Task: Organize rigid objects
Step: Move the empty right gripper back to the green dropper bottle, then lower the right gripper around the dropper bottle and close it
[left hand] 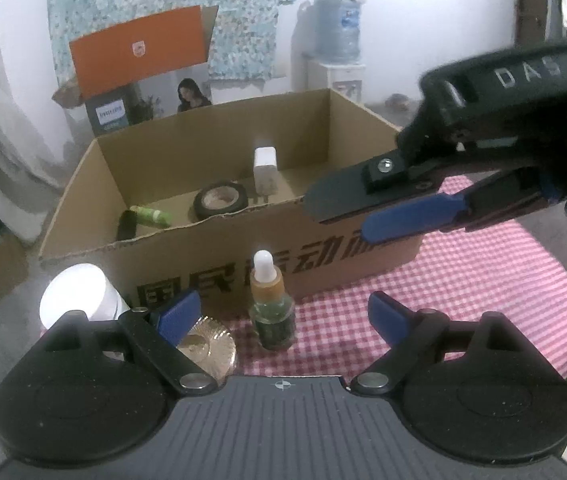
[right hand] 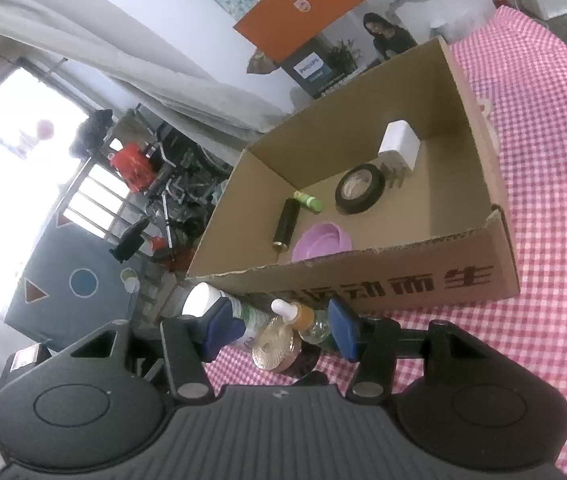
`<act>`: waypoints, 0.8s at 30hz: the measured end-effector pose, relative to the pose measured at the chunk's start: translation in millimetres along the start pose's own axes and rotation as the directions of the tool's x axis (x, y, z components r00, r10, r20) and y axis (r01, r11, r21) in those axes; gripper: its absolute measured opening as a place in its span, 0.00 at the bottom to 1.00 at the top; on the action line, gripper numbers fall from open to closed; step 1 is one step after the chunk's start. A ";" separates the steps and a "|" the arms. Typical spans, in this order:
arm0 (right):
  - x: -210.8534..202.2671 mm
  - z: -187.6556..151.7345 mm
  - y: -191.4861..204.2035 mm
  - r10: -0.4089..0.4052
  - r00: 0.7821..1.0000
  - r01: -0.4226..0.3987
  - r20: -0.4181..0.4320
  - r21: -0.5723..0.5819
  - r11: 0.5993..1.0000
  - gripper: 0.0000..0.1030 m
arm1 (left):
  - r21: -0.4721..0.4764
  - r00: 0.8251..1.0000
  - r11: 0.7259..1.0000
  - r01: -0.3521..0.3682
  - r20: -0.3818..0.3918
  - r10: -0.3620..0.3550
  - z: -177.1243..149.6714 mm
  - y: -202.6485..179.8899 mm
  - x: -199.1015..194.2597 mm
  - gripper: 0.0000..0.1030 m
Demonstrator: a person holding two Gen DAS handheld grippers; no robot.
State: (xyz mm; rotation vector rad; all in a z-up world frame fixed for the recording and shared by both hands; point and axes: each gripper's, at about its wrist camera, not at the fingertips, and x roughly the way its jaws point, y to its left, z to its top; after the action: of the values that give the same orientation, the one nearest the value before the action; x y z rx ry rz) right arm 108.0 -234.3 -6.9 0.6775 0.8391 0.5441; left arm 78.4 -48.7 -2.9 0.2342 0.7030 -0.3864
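Nearest the left gripper (left hand: 283,316), on the pink-and-white checked tablecloth (left hand: 463,280), a small dropper bottle with a white bulb, amber collar and dark green glass base (left hand: 271,304) stands upright between blue-padded fingers that are spread wide and touch nothing. Just left of it lies a round gold ribbed lid (left hand: 207,350), partly hidden by the left finger, and beyond that stands a white cylindrical plastic bottle (left hand: 79,292). From the right wrist view the same three things crowd together just ahead of the right gripper (right hand: 283,326), whose fingers are likewise parted with nothing between them; in the left view it hangs above the near right corner of the box. Behind the bottles, close to them, the open brown cardboard box with dark printed characters (left hand: 323,264) sits on the cloth, its torn front wall screening part of the floor inside. Within it lie a black cylindrical tube (right hand: 286,224), a small green tube (right hand: 309,201), a shallow purple plastic dish (right hand: 321,242), a roll of black tape (right hand: 359,189) and, farthest back, a white plug adapter (right hand: 398,151). Past the box stands an orange-flapped printed carton (left hand: 143,80), and a blue water jug (left hand: 337,26) rests on a white dispenser by the wall.
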 end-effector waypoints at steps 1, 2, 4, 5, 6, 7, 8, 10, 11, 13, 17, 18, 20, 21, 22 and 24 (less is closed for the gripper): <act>0.2 -1.7 0.5 -0.001 1.000 0.001 0.000 -0.002 1.000 0.54 | 0.009 1.000 1.000 -0.006 0.001 0.006 -2.1 -0.8 1.1 0.89; 0.7 -2.2 0.9 -0.003 1.000 0.003 -0.001 -0.005 1.000 0.54 | 0.018 1.000 1.000 -0.016 -0.002 0.016 -2.9 -1.5 3.8 0.89; 1.2 -2.5 1.2 -0.004 1.000 0.004 0.000 -0.009 1.000 0.54 | 0.023 0.999 0.999 -0.030 -0.015 0.031 -4.5 -1.3 8.8 0.88; 1.3 -2.5 0.8 -0.004 1.000 0.004 0.002 -0.010 1.000 0.54 | 0.018 0.999 0.999 -0.031 -0.023 0.032 -4.7 -0.1 11.1 0.88; 1.3 -2.9 0.1 -0.003 1.000 0.003 0.003 -0.009 1.000 0.54 | 0.013 0.999 0.999 -0.030 -0.028 0.031 -5.3 0.6 12.4 0.86; 0.9 -3.6 -0.2 -0.003 1.000 0.003 0.003 -0.006 1.000 0.54 | 0.007 0.999 1.000 -0.030 -0.033 0.030 -5.4 1.7 13.9 0.85; 1.1 -3.8 -1.2 -0.002 1.000 0.002 0.003 -0.002 1.000 0.54 | 0.002 0.999 1.000 -0.029 -0.037 0.029 -5.3 2.7 15.1 0.84; 0.9 -5.0 -3.3 0.000 1.000 0.000 0.001 0.004 1.000 0.54 | -0.002 0.998 0.999 -0.036 -0.045 0.036 -4.7 3.6 17.6 0.81; 1.1 -5.4 -4.3 0.001 1.000 -0.001 0.000 0.006 1.000 0.54 | -0.001 0.998 0.999 -0.040 -0.049 0.040 -4.7 3.7 18.7 0.79; -0.1 -6.2 -4.8 0.004 1.000 -0.004 -0.002 0.009 1.000 0.54 | 0.000 0.997 0.999 -0.045 -0.057 0.045 -4.9 3.4 21.4 0.75; -2.6 -7.7 -5.1 0.005 1.000 -0.005 0.002 0.008 1.000 0.54 | 0.004 0.995 0.998 -0.055 -0.088 0.055 -5.3 2.2 27.5 0.64; -3.3 -8.1 -5.8 0.005 1.000 -0.005 0.003 0.009 1.000 0.54 | 0.006 0.994 0.998 -0.056 -0.095 0.056 -5.2 2.0 29.1 0.61; -4.1 -7.9 -7.7 0.007 1.000 -0.007 0.003 0.014 1.000 0.54 | 0.010 0.993 0.998 -0.065 -0.100 0.066 -5.3 0.9 31.3 0.59; -4.6 -8.3 -8.4 0.008 1.000 -0.008 0.003 0.017 1.000 0.54 | 0.016 0.992 0.997 -0.070 -0.100 0.071 -5.0 0.5 32.0 0.56; -4.9 -8.3 -9.2 0.009 1.000 -0.009 0.003 0.019 1.000 0.54 | 0.020 0.992 0.997 -0.076 -0.101 0.077 -4.7 -0.2 32.5 0.55; -6.2 -8.6 -10.0 0.012 1.000 -0.012 0.005 0.023 1.000 0.54 | 0.023 0.991 0.996 -0.085 -0.105 0.087 -3.9 -1.2 32.9 0.49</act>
State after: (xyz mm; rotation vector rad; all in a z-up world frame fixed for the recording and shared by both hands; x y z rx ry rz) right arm 99.2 -242.3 -15.3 0.7048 0.8386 0.5440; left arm 98.5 -57.2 -27.8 0.3036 0.7909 -0.3003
